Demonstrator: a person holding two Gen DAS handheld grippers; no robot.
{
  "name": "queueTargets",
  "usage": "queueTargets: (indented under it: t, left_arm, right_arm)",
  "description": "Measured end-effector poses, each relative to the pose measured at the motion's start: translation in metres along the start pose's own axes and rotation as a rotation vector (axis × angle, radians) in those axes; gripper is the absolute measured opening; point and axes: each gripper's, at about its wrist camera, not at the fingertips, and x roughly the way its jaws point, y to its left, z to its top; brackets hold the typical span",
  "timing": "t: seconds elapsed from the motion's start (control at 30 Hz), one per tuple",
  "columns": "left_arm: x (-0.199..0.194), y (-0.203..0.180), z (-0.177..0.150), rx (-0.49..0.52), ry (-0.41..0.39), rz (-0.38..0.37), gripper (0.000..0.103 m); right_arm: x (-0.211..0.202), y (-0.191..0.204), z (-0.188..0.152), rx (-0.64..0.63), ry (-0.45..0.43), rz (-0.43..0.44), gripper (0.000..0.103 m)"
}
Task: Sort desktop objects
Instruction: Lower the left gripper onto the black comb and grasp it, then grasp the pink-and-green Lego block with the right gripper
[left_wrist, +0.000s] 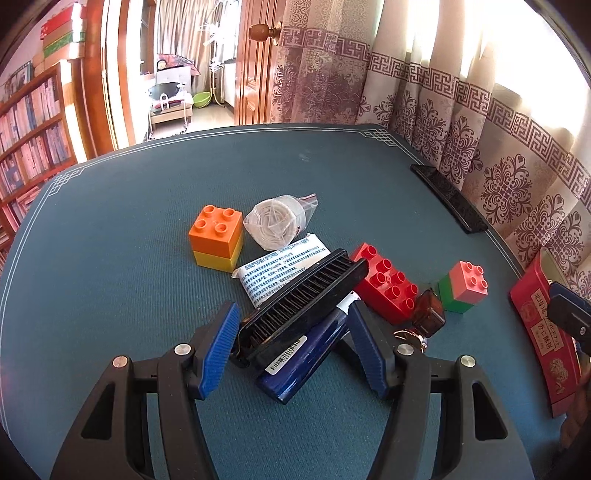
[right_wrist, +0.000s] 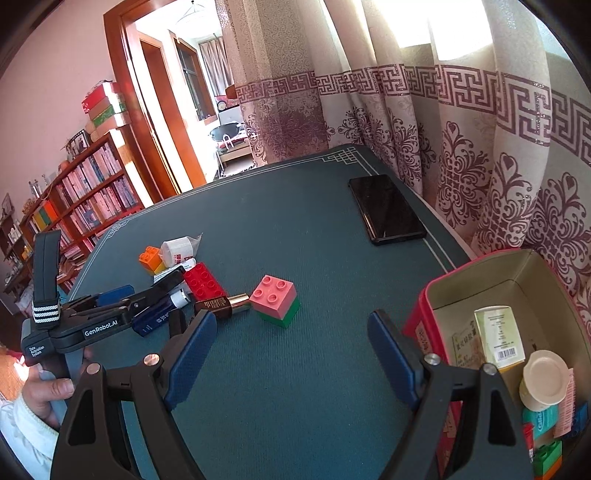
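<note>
My left gripper is open, its blue pads either side of a black brush that lies across a dark blue tube. Around them sit a white leaflet packet, a bagged white roll, an orange-on-yellow brick, a red brick, a small brown bottle and a pink-on-green brick. My right gripper is open wide and holds nothing, just short of the pink-on-green brick. The red box stands right of it.
A black phone lies near the green mat's far right edge, by the patterned curtain. The red box holds a carton, a capped cup and several bricks. A hand grips the left tool. Bookshelves stand beyond the table's left side.
</note>
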Motion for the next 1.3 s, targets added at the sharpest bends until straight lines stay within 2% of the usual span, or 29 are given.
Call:
queueTargets:
  t: [0.23, 0.3, 0.37, 0.43, 0.63, 0.77, 0.9, 1.03, 1.3]
  left_arm:
    - [0.006, 0.010, -0.007, -0.038, -0.014, -0.033, 0.063]
    - [0.004, 0.009, -0.008, -0.027, -0.024, -0.033, 0.056]
    - [0.001, 0.008, -0.007, -0.029, -0.031, -0.038, 0.041]
    - [-0.001, 0.011, -0.007, -0.044, -0.029, -0.037, 0.032]
    - [-0.006, 0.024, -0.011, -0.107, -0.036, -0.014, 0.018]
    - [-0.016, 0.029, -0.011, -0.134, -0.063, -0.022, 0.018]
    - [-0.014, 0.028, -0.012, -0.134, -0.059, -0.017, 0.018]
    - [-0.007, 0.032, -0.013, -0.147, -0.039, -0.006, 0.018]
    - [0.006, 0.037, -0.012, -0.173, -0.018, 0.009, 0.018]
  right_arm:
    - [0.021, 0.008, -0.010, -0.033, 0.037, -0.027, 0.087]
    - [0.023, 0.012, -0.009, -0.044, 0.038, -0.030, 0.087]
    - [0.024, 0.014, -0.008, -0.050, 0.038, -0.030, 0.087]
    - [0.027, 0.017, -0.006, -0.047, 0.048, -0.022, 0.087]
    - [0.040, 0.020, 0.001, -0.007, 0.079, -0.026, 0.087]
    - [0.054, 0.015, 0.006, 0.030, 0.097, -0.055, 0.085]
    - [0.071, 0.011, 0.010, 0.054, 0.122, -0.065, 0.068]
    - [0.085, 0.012, 0.011, 0.046, 0.130, -0.074, 0.062]
    - [0.101, 0.011, 0.009, 0.033, 0.127, -0.094, 0.058]
